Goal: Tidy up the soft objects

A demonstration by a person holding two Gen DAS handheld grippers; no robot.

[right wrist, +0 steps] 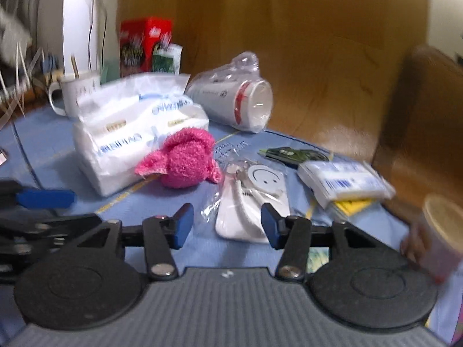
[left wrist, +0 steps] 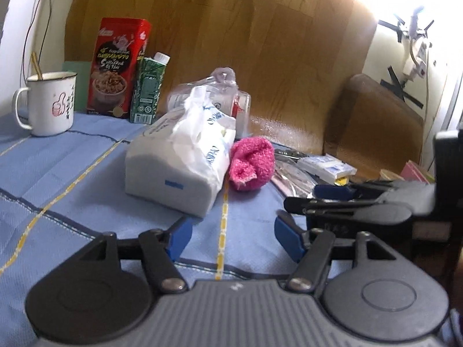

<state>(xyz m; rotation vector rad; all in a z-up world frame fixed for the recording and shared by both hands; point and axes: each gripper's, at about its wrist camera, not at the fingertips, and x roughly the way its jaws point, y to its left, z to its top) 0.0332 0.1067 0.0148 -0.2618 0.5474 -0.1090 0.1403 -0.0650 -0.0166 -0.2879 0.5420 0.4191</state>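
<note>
A fluffy pink sock ball (left wrist: 252, 162) lies on the blue tablecloth (left wrist: 72, 173), touching the right side of a white tissue pack (left wrist: 179, 162). Both show in the right wrist view too: the sock ball (right wrist: 185, 159) and the tissue pack (right wrist: 127, 133). My left gripper (left wrist: 231, 238) is open and empty, low over the cloth in front of the tissue pack. My right gripper (right wrist: 227, 228) is open and empty, just in front of the sock ball, over a bagged white plug (right wrist: 254, 199). The right gripper also shows at the right of the left wrist view (left wrist: 332, 199).
At the back stand a white mug (left wrist: 49, 104), a red box (left wrist: 118, 66) and a green carton (left wrist: 147, 89). A bagged stack of cups (right wrist: 234, 101) lies on its side. A small white and blue box (right wrist: 344, 182) and a dark packet (right wrist: 292, 153) lie right. A wooden bench back (left wrist: 260, 43) is behind.
</note>
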